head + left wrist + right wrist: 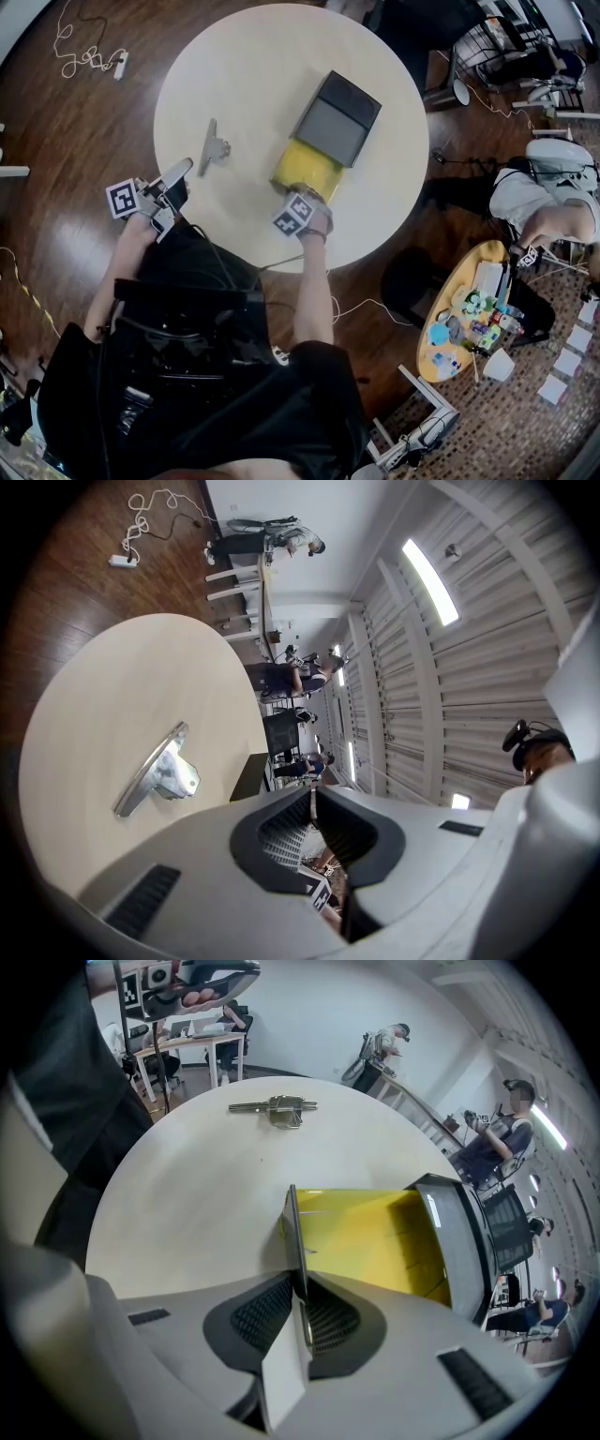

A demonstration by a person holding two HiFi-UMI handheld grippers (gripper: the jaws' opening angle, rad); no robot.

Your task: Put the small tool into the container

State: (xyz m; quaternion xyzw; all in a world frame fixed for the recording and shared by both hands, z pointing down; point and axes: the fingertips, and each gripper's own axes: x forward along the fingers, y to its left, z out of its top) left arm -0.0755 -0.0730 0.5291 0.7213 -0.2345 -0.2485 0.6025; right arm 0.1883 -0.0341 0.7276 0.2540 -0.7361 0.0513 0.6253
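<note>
Nearest the head camera is the person's dark clothing (pixel 187 375), with both forearms reaching out over the near edge of the round cream table (pixel 253 56). My left gripper (pixel 314 791) hovers at that edge, pointing across the tabletop with its jaws closed together and nothing between them. My right gripper (pixel 298 1279) points steeply down and is clamped on a thin upright flap (pixel 292 1227) at the near end of the container (pixel 305 167).

That container lies near the middle of the table. Its near part shows yellow, while a dark grey cover (pixel 337 117) hides the far part. From the head view, the right gripper and its marker cube block the container's near end.

I see the small tool (pixel 213 145), a silvery metal piece, lying flat on the table. It is just beyond the left gripper and apart from it, to the left of the container with bare tabletop between them.

Around the table is a dark wooden floor (pixel 56 112) with a white cable (pixel 89 58) coiled at the upper left. To the right, well apart, a person (pixel 548 197) sits beside a small yellow table (pixel 433 361) crowded with colourful items.
</note>
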